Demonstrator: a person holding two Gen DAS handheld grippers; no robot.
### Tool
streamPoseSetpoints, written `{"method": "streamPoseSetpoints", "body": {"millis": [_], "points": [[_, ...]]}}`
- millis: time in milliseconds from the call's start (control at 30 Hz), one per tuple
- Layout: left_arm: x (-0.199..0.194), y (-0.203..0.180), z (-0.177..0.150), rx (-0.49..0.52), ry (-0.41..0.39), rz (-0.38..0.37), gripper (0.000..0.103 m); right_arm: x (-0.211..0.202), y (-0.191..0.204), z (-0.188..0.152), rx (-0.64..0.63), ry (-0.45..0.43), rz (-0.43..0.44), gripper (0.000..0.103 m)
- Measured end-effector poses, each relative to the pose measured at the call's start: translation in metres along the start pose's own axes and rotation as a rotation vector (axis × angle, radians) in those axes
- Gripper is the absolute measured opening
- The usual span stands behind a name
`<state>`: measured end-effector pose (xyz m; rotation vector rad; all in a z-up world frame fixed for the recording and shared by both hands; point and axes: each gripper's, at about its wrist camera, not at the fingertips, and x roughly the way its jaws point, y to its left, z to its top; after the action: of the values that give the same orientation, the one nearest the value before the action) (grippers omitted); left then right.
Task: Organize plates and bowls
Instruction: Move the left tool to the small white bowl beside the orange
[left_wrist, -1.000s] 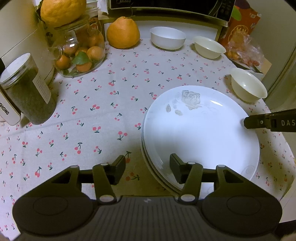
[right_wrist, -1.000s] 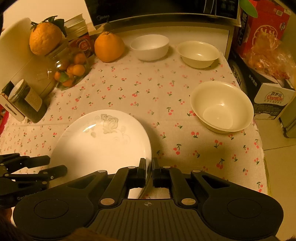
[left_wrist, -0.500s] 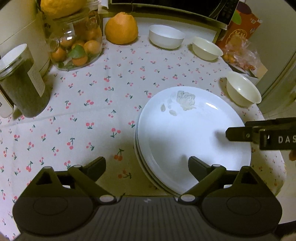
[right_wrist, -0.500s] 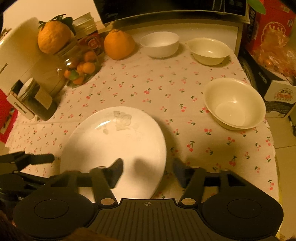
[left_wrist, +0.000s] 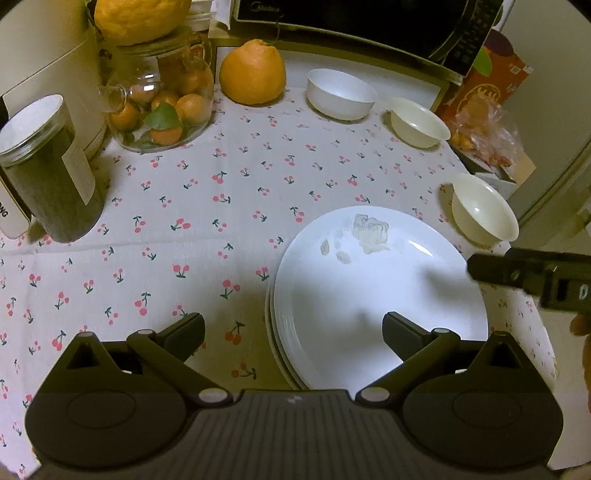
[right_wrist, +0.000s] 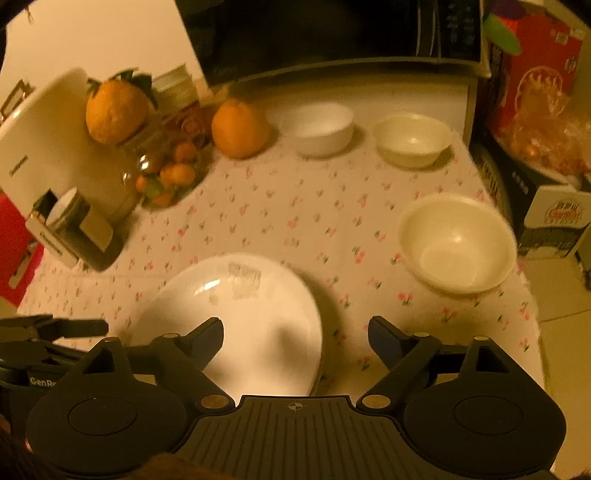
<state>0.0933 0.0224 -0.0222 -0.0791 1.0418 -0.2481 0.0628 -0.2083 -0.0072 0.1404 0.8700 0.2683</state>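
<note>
Both tongs are spreading wider as I watch, with nothing pinched in either. My left tongs (left_wrist: 293, 326) hang over the near left rim of the plate stack (left_wrist: 376, 295); one finger is above the cherry-print tabletop (left_wrist: 192, 206), the other above the top plate, and neither pad touches the china. My right tongs (right_wrist: 295, 332) straddle the stack's right edge, again clear of it, though that view is blurred.

Going by size from the tongs outward: the tabletop runs away ahead of both. The plate stack sits directly under and just ahead of the tips, a faint grey flower print on its far side. Ahead and to the right of the right tongs is the largest cream bowl (right_wrist: 457, 243), well apart from the plates. Far ahead of the left tongs stands a big orange (left_wrist: 253, 72), with a white bowl (left_wrist: 340, 95) and a smaller cream bowl (left_wrist: 419, 122) to its right. Off to the far left are a glass jar of small citrus (left_wrist: 162, 107) and a dark canister (left_wrist: 51, 170).
</note>
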Motion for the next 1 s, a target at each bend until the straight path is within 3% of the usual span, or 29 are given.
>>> {"method": "streamPoseSetpoints", "body": {"millis": [167, 300, 500, 667, 1000], "points": [[0.002, -0.001, 0.013, -0.023, -0.012, 0.034, 0.102, -0.003, -0.016, 0.017, 0.11, -0.043, 0.012, 0.088], [0.001, 0.0, 0.032, -0.07, -0.028, 0.006, 0.102, -0.003, -0.032, 0.035, 0.199, -0.079, 0.053, 0.089], [0.001, -0.01, 0.068, -0.033, -0.102, 0.053, 0.103, 0.007, -0.052, 0.064, 0.272, -0.144, 0.061, 0.093], [0.015, -0.013, 0.098, -0.04, -0.112, 0.024, 0.103, 0.026, -0.07, 0.089, 0.347, -0.158, 0.104, 0.093], [0.063, -0.016, 0.152, -0.073, -0.155, -0.003, 0.102, 0.077, -0.089, 0.144, 0.353, -0.175, 0.153, 0.093]]}}
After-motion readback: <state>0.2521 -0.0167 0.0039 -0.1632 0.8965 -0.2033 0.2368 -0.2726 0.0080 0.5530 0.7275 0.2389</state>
